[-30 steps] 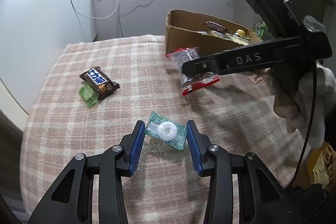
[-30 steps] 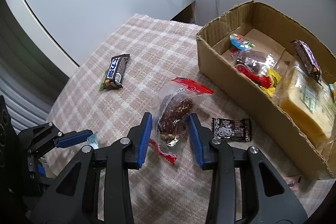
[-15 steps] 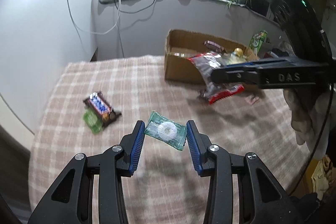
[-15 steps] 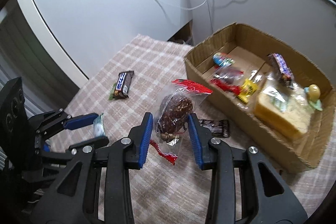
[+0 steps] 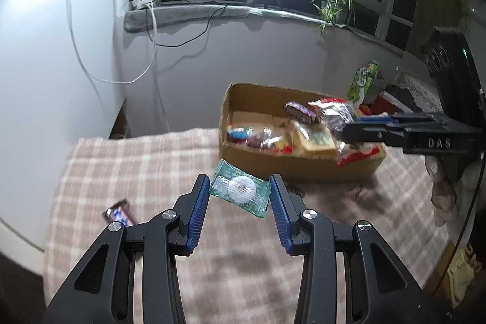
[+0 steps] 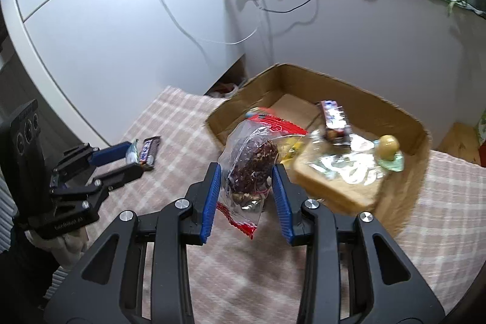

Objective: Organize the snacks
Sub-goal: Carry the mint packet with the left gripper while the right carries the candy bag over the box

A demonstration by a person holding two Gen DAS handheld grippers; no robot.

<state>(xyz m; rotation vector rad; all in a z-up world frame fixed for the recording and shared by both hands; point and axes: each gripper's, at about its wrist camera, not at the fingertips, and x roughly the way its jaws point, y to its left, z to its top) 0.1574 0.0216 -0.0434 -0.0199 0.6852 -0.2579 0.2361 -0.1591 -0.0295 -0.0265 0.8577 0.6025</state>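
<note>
My left gripper (image 5: 240, 192) pinches a green packet (image 5: 240, 190) in the air, short of the box (image 5: 299, 164). My right gripper (image 6: 245, 183) pinches a clear bag (image 6: 253, 161) of dark snacks, lifted just at the box's near wall. The box already holds several snacks. A blue bar (image 6: 149, 150) lies on the cloth (image 6: 182, 129), well left of the box. The bag's loose tail may catch that wall, or the thin packet may slip free.

Each black tool (image 5: 240, 196) has 2 blue ribbed pads (image 5: 199, 213), silver screws (image 5: 309, 214) and white "DAS" lettering (image 5: 439, 143).
</note>
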